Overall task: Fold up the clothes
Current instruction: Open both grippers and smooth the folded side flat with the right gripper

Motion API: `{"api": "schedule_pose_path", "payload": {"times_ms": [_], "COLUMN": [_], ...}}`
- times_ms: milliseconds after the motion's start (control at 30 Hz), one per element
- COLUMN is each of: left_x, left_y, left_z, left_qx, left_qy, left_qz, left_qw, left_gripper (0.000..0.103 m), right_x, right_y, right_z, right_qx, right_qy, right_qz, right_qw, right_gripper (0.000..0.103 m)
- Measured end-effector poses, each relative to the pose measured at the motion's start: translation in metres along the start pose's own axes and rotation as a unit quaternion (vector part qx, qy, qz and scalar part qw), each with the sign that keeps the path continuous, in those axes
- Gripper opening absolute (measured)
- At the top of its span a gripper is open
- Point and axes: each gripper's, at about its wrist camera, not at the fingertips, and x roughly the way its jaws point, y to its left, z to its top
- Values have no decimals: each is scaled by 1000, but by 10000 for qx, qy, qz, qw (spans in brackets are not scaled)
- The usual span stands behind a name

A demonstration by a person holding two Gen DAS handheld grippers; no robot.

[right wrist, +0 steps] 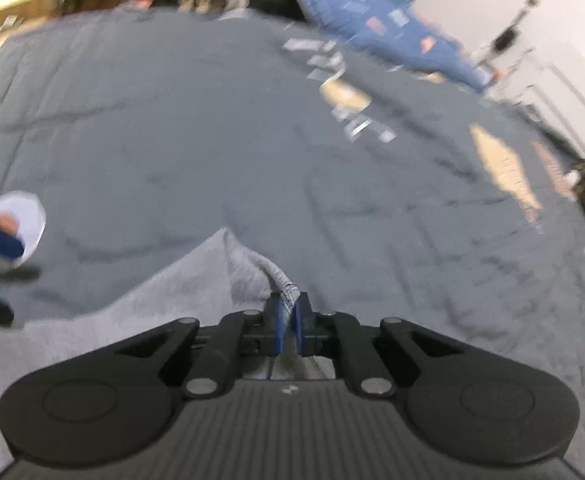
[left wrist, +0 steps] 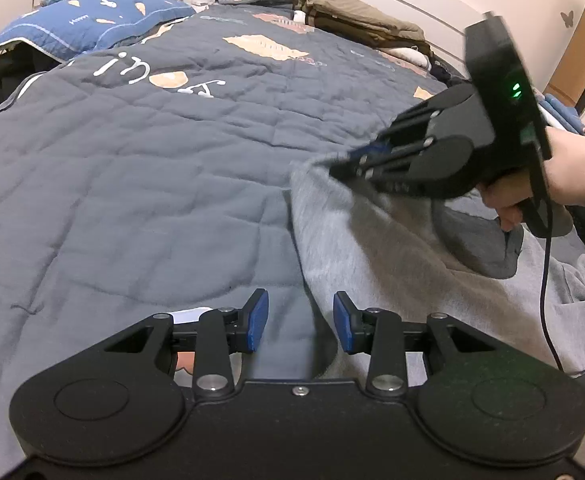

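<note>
Bed (left wrist: 112, 184): fills both views, covered by a dark grey quilted blanket (left wrist: 152, 152) printed with white lettering and tan patches.

Grey garment (left wrist: 392, 280): light grey sweatshirt fabric with darker grey trim, lying on the blanket from 3 to 5 o'clock in the left wrist view. One ribbed edge is lifted off the bed, pulled toward 2 o'clock. In the right wrist view the same fabric (right wrist: 152, 304) spreads from 6 to 8 o'clock and rises to a peak at centre.

Blue pillow (left wrist: 92, 20): patterned, at the head of the bed, 11 o'clock.

Olive clothing pile (left wrist: 356, 16): folded, along the far bed edge, 1 o'clock.

Right gripper (left wrist: 342, 164): held in a person's hand (left wrist: 564, 172) at 3 o'clock, black cable hanging below. Its own view shows the gripper (right wrist: 289, 320) with blue pads closed tightly on the ribbed hem of the grey garment.

Left gripper (left wrist: 300, 320): at 6 o'clock, jaws partly apart, blue pads clear of each other. The garment's edge lies below the gap; the pads pinch nothing. In the right wrist view a blurred part shows at 9 o'clock.
</note>
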Motion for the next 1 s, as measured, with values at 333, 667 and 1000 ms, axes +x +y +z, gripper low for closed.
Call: {"api": "schedule_pose_path", "payload": {"times_ms": [333, 667, 1000], "left_x": [-1, -12, -19], "left_y": [0, -9, -55], "left_z": [1, 4, -8], "left_qx": [-53, -120, 309], "left_qy": [-25, -386, -629], "left_qz": [48, -386, -1024], "left_qw": [10000, 9984, 9923], "left_gripper": [37, 42, 46], "right_x": [-18, -170, -245], "right_y": [-14, -58, -36], "right_z": [-15, -74, -233], "right_qx": [751, 2824, 4452], "right_qy": [-165, -1260, -771], "right_qz": [-326, -898, -2040], "right_qw": [9965, 9468, 8685], "right_gripper": [32, 47, 52]}}
